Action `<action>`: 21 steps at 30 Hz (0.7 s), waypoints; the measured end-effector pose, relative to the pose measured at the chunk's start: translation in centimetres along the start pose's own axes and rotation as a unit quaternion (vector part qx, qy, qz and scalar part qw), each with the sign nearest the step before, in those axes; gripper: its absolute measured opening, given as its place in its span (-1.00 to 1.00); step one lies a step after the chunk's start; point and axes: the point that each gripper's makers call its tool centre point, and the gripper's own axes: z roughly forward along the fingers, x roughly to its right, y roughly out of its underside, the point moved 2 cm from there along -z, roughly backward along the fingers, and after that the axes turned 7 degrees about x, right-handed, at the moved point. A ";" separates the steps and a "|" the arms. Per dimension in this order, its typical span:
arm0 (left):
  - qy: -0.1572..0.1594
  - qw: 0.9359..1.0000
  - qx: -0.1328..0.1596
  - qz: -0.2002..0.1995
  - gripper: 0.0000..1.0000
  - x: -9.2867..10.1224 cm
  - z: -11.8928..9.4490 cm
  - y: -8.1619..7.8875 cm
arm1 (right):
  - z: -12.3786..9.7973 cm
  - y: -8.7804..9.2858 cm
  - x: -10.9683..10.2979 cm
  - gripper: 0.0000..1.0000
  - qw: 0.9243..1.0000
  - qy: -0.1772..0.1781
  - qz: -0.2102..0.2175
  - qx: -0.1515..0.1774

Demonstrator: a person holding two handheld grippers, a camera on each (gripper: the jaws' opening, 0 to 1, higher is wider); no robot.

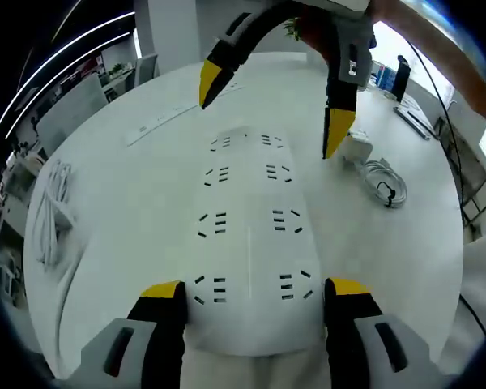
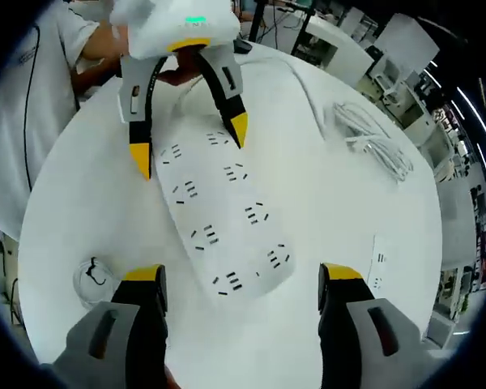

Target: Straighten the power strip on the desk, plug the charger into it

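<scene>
Power strip (image 1: 247, 243) lies flat on the white round counter (image 1: 130, 203), near its middle. It is white and has two rows of sockets. In the left gripper view, the left gripper (image 1: 255, 304) has its yellow-tipped jaws wide open, one on each side of the near end of the strip. I cannot tell if they touch it. In that view, the right gripper (image 1: 271, 109) hangs over the far end, jaws open too. In the right gripper view, the right gripper (image 2: 243, 288) has open jaws around its end of the strip, with gaps at both sides. The white charger (image 1: 358, 147) sits on the counter beside the strip, with its coiled cable (image 1: 386, 182) next to it. A bundle of white cords (image 2: 373, 138) lies near the counter's edge.
</scene>
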 end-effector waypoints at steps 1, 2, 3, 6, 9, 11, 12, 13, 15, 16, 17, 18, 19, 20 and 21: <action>0.000 1.000 0.000 0.000 0.41 0.0 0.0 0.0 | 0.4 0.2 -0.1 0.50 1.000 -0.013 -0.006 -0.009; 0.000 1.000 0.000 0.000 0.41 0.0 0.0 0.0 | 0.8 0.2 -0.2 0.50 1.000 -0.019 -0.015 -0.017; 0.000 1.000 0.000 0.000 0.41 -0.1 0.0 0.0 | 1.2 0.1 -0.4 0.50 0.999 -0.025 -0.025 -0.029; 0.000 1.000 -0.001 0.000 0.41 -0.4 0.1 -0.1 | 2.0 0.1 0.0 0.47 0.996 -0.044 -0.062 -0.047; 0.000 1.000 -0.002 0.000 0.41 -0.5 0.1 -0.2 | 2.7 -0.1 -0.5 0.45 0.993 -0.068 -0.085 -0.055; 0.000 1.000 -0.002 0.000 0.41 -0.4 0.1 -0.1 | 3.2 0.0 -0.5 0.42 0.990 -0.077 -0.102 -0.062; 0.000 1.000 -0.002 0.000 0.41 -0.3 0.0 -0.1 | 3.4 0.2 -0.5 0.41 0.988 -0.084 -0.110 -0.072; 0.000 1.000 -0.001 0.001 0.41 -0.2 0.0 -0.1 | 3.5 -0.1 -0.8 0.39 0.987 -0.098 -0.106 -0.067; 0.000 1.000 -0.002 0.000 0.41 -0.2 0.0 -0.1 | 3.5 -0.4 -0.5 0.46 0.985 -0.096 -0.123 -0.068; 0.000 1.000 -0.002 0.001 0.41 -0.3 0.0 -0.1 | 3.6 -0.3 -0.5 0.43 0.983 -0.110 -0.130 -0.067; 0.000 1.000 -0.003 0.001 0.41 -0.3 0.0 -0.1 | 3.6 -0.2 -0.6 0.37 0.982 -0.117 -0.132 -0.069; 0.000 1.000 -0.004 0.001 0.41 -0.2 0.0 -0.1 | 3.6 -0.1 -0.8 0.32 0.979 -0.134 -0.133 -0.070; 0.000 1.000 -0.004 0.001 0.41 -0.2 0.0 -0.1 | 3.6 0.0 -1.0 0.30 0.979 -0.143 -0.130 -0.072; 0.000 1.000 -0.005 0.001 0.41 -0.3 0.1 -0.1 | 3.6 0.0 -0.6 0.30 0.980 -0.131 -0.131 -0.074; 0.000 1.000 -0.006 0.002 0.41 -0.3 0.1 -0.2 | 3.6 0.0 -0.7 0.30 0.979 -0.139 -0.130 -0.074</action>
